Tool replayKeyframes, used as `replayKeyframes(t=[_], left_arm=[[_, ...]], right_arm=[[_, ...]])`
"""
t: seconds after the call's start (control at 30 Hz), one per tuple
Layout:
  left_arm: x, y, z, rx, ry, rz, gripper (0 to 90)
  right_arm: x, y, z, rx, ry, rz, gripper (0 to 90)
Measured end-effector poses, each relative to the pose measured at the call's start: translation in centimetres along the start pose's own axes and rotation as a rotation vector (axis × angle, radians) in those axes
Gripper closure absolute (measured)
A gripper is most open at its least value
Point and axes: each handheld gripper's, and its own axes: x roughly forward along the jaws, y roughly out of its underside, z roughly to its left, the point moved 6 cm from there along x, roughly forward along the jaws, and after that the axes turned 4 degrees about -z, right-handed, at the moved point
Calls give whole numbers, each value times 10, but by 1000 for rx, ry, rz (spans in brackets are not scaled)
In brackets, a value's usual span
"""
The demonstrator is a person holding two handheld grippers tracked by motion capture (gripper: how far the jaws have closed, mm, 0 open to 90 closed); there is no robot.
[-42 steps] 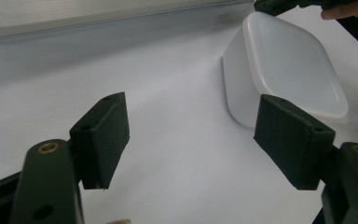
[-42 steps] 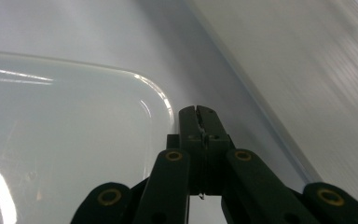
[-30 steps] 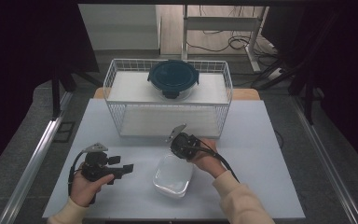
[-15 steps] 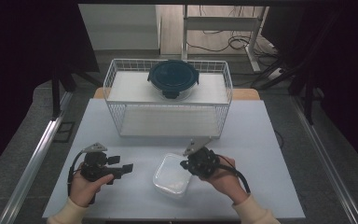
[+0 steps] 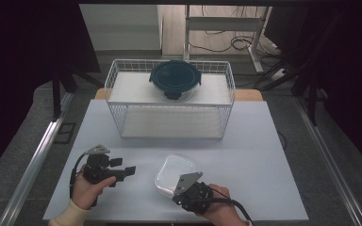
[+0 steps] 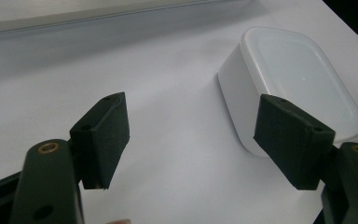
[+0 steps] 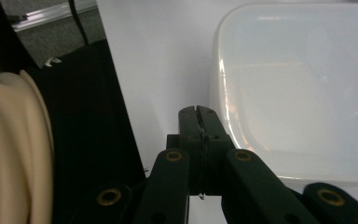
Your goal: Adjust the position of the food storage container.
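Note:
A white lidded rectangular container (image 5: 172, 173) lies on the white table (image 5: 245, 141) near its front edge. My left gripper (image 5: 124, 166) rests to the container's left and points at it. In the left gripper view the left gripper (image 6: 193, 109) is open, with bare table between its pads and the container (image 6: 298, 79) just behind the right pad. My right gripper (image 5: 178, 197) sits at the container's near right corner, by the table's front edge. In the right gripper view the right gripper (image 7: 198, 112) is shut on nothing, its tips beside the container's (image 7: 303, 88) rim.
A white wire basket (image 5: 226, 108) stands at the back of the table, with a dark teal round lidded container (image 5: 175, 79) on its upper shelf. A light sleeve (image 7: 9, 149) shows at the left of the right gripper view. Dark floor surrounds the table.
My right gripper has swung from the container's far side, round its right side, to its near corner at the table's front edge. The left gripper and the container have stayed put.

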Motion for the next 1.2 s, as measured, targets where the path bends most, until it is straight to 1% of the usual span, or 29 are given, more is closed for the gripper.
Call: replayKeyframes(t=[0.07,0.13,0.23,0.37,0.53,0.67,0.73,0.87,0.97,1.03,1.07,1.13,1.2], left_arm=[[0,0,0,-3,-2,-1,258],[1,1,1,-2,-3,1,258],[2,1,1,-2,-2,4,258],[2,1,0,1,0,5,258],[3,2,0,2,2,9,258],[5,4,1,-1,2,15,258],[6,4,1,0,2,16,258],[5,4,0,3,3,15,257],[5,4,0,4,3,10,258],[4,2,-2,5,5,0,258],[4,2,-3,6,6,-3,258],[4,2,-4,9,10,-6,258],[4,2,-5,9,12,-8,257]], right_arm=[[1,2,-3,-6,16,6,896],[0,3,-4,5,11,-1,896],[-2,5,-7,9,23,1,896],[-6,10,-16,19,55,-1,896],[-10,15,-30,50,85,-8,896],[-12,18,-36,70,87,-21,896],[-12,18,-37,73,82,-28,896],[-13,19,-36,74,89,-25,896],[-20,19,-36,85,86,-51,896],[-27,18,-39,106,94,-75,896],[-31,18,-42,122,102,-96,896],[-38,20,-48,144,122,-121,895],[-45,23,-57,185,155,-153,895]])
